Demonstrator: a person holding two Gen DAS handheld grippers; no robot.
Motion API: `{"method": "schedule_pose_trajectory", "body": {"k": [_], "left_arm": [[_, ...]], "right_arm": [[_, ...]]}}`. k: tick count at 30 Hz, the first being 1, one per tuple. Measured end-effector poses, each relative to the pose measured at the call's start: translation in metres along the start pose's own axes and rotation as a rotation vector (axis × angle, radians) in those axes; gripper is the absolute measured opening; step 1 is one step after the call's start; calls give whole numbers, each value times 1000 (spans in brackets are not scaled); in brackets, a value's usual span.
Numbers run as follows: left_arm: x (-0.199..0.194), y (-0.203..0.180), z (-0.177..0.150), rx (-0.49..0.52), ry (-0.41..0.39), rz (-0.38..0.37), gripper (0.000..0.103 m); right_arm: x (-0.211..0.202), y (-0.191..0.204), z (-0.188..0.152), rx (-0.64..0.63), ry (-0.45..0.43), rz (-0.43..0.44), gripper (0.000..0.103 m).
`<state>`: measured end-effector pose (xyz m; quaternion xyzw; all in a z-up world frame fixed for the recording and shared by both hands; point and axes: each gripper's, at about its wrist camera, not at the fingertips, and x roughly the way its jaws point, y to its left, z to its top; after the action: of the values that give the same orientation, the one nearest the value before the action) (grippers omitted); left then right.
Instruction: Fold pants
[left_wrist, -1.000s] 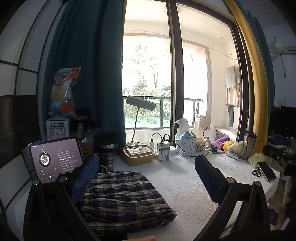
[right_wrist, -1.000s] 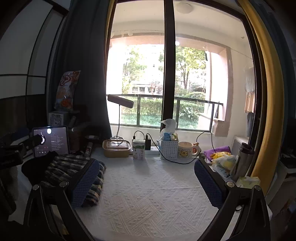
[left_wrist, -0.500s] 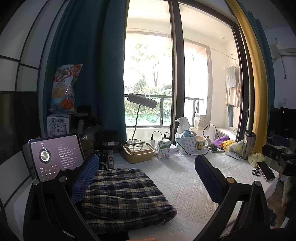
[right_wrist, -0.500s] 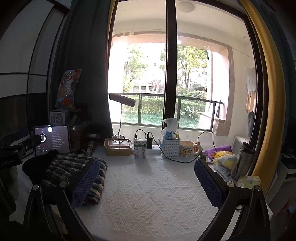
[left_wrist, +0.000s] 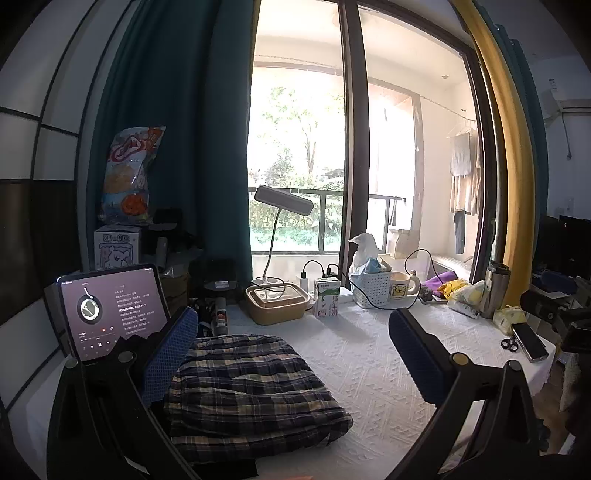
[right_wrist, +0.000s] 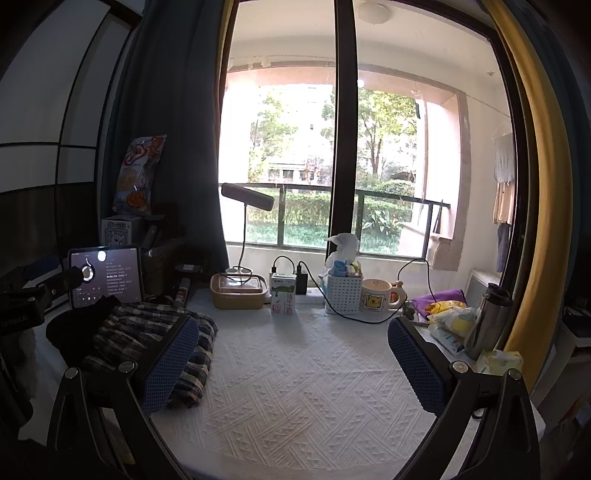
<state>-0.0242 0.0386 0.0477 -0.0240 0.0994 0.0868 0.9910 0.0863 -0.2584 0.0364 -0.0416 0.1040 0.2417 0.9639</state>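
Observation:
Dark plaid pants (left_wrist: 251, 391) lie folded in a compact stack on the white textured tablecloth (left_wrist: 369, 369) at the left. My left gripper (left_wrist: 291, 354) is open and empty, held just above and in front of the stack. The pants also show at the left in the right wrist view (right_wrist: 147, 332). My right gripper (right_wrist: 291, 362) is open and empty over the bare cloth, to the right of the pants. The left gripper's body (right_wrist: 33, 295) shows at that view's left edge.
A tablet (left_wrist: 110, 310) leans at the left. A lamp (left_wrist: 280, 206), beige box (left_wrist: 275, 304), milk carton (left_wrist: 327, 297), white basket (left_wrist: 373, 288) and mug (left_wrist: 402, 290) line the back. A flask (left_wrist: 496, 288), phone (left_wrist: 528, 341) and scissors (left_wrist: 509, 343) lie at the right.
Both grippers have drawn back and risen slightly from the table. The folded pants have not moved.

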Motion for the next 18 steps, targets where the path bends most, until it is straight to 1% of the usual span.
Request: {"method": "schedule_pose_trajectory", "body": {"k": [18], "left_arm": [[-1,-2,-1,4,0,-3,102]], "right_arm": [[-1,-1,0,0,2,-2,103]]}}
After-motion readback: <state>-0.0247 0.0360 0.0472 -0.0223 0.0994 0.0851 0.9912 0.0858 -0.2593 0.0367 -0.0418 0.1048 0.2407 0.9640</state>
